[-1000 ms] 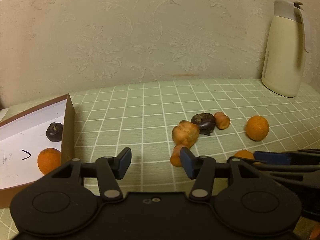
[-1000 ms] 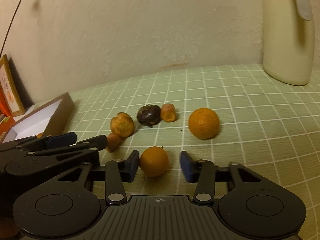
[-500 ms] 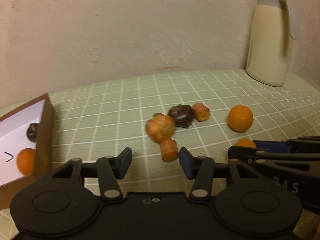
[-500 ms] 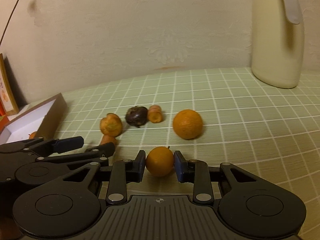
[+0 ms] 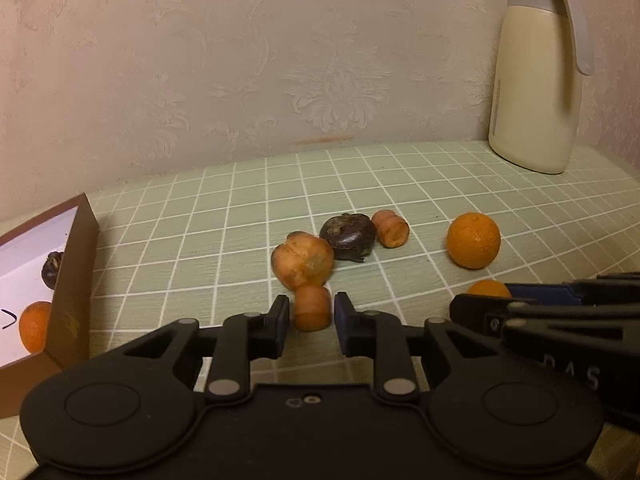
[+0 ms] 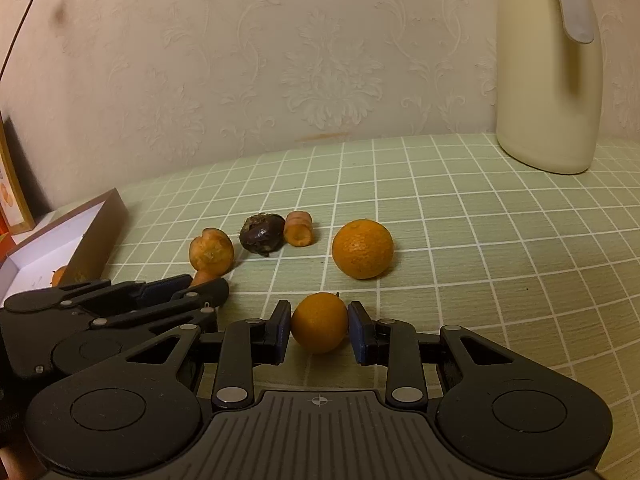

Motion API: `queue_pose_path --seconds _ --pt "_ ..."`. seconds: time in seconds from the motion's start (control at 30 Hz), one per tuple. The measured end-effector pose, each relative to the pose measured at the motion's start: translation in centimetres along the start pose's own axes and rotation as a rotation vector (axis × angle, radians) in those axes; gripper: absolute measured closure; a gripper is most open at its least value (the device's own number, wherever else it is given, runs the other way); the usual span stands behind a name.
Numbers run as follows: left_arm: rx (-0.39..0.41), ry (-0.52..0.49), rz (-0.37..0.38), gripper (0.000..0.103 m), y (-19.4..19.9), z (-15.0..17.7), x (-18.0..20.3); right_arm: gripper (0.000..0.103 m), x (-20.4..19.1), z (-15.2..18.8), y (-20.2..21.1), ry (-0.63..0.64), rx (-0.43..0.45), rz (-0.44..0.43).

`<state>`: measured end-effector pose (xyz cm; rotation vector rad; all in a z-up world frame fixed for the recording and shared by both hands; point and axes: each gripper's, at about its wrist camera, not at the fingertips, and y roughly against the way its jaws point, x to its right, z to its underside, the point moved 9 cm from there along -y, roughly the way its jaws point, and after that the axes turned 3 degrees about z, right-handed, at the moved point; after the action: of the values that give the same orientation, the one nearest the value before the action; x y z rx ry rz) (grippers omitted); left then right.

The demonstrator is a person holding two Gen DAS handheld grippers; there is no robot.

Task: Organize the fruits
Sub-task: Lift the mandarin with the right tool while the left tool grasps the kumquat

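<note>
A short carrot piece (image 5: 312, 307) lies on the green checked cloth between the pads of my left gripper (image 5: 312, 320); its jaws are closing and the pads sit against the piece's sides. My right gripper (image 6: 319, 330) is shut on a small orange (image 6: 319, 320) that rests on the cloth. Just beyond lie a lumpy carrot chunk (image 5: 303, 260), a dark water chestnut (image 5: 347, 236), another carrot stub (image 5: 390, 228) and a bigger orange (image 5: 473, 241). The brown box (image 5: 74, 292) at the left holds an orange (image 5: 34, 326) and a dark water chestnut (image 5: 52, 264).
A cream thermos jug (image 5: 536, 80) stands at the back right against the patterned wall. The two grippers sit side by side, with the left gripper's fingers (image 6: 160, 292) close to the right one. A framed card (image 6: 12, 196) leans at the far left.
The left jaws drew in around the carrot piece after sliding right toward it. The right jaws closed onto the small orange and have held it since.
</note>
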<state>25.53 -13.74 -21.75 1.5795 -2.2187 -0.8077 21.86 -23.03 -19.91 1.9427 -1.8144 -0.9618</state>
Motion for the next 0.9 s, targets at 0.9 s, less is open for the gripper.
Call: queue_pose_path --seconds 0.9 --pt "-0.005 0.096 -0.056 0.093 6.7 1.7 -4.7 0.072 -4.5 0.4 3.4 0.100 0.040 -0.081"
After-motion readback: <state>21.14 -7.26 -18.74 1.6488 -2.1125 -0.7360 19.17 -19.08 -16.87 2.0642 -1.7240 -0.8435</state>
